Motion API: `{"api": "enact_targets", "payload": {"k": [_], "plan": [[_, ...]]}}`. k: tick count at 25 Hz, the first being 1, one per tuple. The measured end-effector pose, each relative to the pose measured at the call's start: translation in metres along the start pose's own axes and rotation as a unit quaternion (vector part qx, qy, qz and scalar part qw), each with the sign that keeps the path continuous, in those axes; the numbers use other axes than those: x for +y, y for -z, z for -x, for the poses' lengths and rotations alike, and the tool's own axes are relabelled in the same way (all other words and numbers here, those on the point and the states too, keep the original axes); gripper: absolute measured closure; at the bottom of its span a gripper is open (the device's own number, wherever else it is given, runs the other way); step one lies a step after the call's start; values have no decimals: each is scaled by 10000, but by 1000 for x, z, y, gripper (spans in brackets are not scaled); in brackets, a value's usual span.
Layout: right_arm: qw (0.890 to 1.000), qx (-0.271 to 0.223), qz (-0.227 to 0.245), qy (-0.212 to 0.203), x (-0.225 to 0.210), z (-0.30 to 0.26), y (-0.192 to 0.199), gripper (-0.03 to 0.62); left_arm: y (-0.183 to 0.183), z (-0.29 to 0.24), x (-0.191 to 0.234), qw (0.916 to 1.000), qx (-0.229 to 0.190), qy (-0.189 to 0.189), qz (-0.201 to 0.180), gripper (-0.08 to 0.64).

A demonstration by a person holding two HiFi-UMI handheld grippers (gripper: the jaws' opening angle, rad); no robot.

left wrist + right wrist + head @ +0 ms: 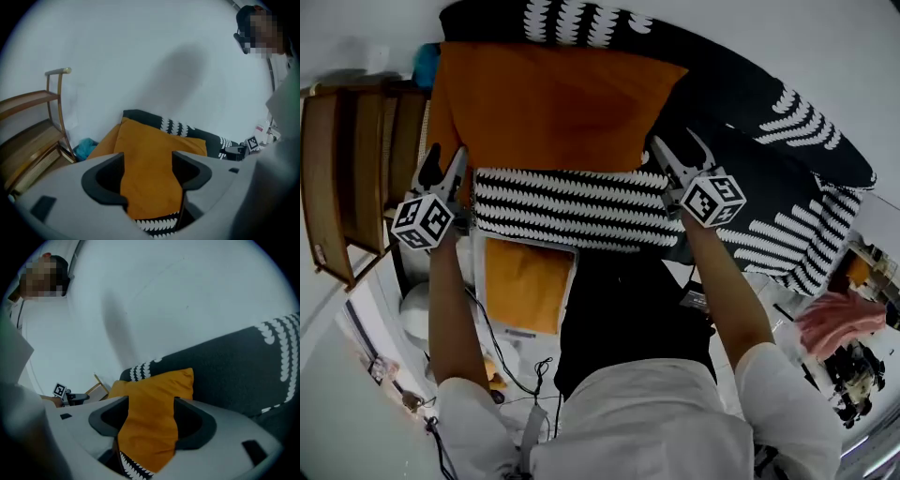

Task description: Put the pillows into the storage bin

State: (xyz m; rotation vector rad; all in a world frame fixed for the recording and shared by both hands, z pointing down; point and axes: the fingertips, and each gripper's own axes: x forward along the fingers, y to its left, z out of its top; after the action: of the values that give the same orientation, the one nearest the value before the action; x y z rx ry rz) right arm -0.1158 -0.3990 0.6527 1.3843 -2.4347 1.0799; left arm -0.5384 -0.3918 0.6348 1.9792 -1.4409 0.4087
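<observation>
At the far left a wooden chair (347, 178) is standing against the white wall, and something teal (425, 64) is lying just behind it. The left tongs (445, 161) are standing wide open at the left edge of the two pillows. In the left gripper view the orange pillow (553, 103) is showing in the gap between the jaws, but they are not pressing on it. This orange pillow is lying on a dark patterned cover (769, 187), and its near edge is overlapping the striped pillow (572, 211), which is stretching across from one pair of tongs to the other. Just below the striped pillow, close to the person, a white-rimmed box (574, 281) is sitting with something orange inside; it is looking like the storage bin. The right tongs (680, 155) are also standing wide open at the right end of the striped pillow, with the orange pillow seen between the jaws and not squeezed. At the far right a pink cloth (839, 319) is lying low down.
</observation>
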Motion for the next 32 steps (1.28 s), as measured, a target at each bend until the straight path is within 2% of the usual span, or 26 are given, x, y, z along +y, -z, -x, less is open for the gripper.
{"api": "enact_targets", "payload": {"k": [3, 6, 9, 12, 15, 19, 26, 29, 30, 31, 32], "plan": [[9996, 220, -142, 113, -29, -17, 33, 287, 22, -25, 13, 9993, 365, -36, -113, 240], [9984, 411, -293, 268, -51, -27, 66, 275, 38, -43, 36, 9969, 693, -338, -148, 226], [9976, 521, -388, 248, -63, -44, 89, 261, 47, -59, 54, 9948, 903, -470, -81, 213], [9969, 565, -497, 212, -68, -60, 104, 256, 55, -70, 65, 9924, 1069, -579, -206, 210], [9961, 618, -591, 204, -72, -71, 112, 250, 63, -80, 73, 9901, 1223, -644, -247, 207], [9962, 569, -635, 175, -80, -78, 112, 250, 74, -100, 76, 9895, 1333, -564, -67, 206], [9937, 410, -1041, -27, -81, -84, 117, 252, 75, -105, 77, 9880, 1288, -851, -5, 195], [9933, 335, -1102, -42, -80, -87, 117, 255, 74, -107, 76, 9883, 1285, -815, -61, 195], [9935, 344, -1083, -57, -79, -87, 117, 261, 75, -109, 72, 9888, 1304, -720, -98, 220], [9936, 363, -1064, -82, -78, -87, 116, 277, 75, -111, 67, 9891, 1324, -626, -129, 314], [9936, 392, -1054, -114, -77, -87, 116, 292, 77, -114, 63, 9891, 1343, -581, -149, 326]]}}
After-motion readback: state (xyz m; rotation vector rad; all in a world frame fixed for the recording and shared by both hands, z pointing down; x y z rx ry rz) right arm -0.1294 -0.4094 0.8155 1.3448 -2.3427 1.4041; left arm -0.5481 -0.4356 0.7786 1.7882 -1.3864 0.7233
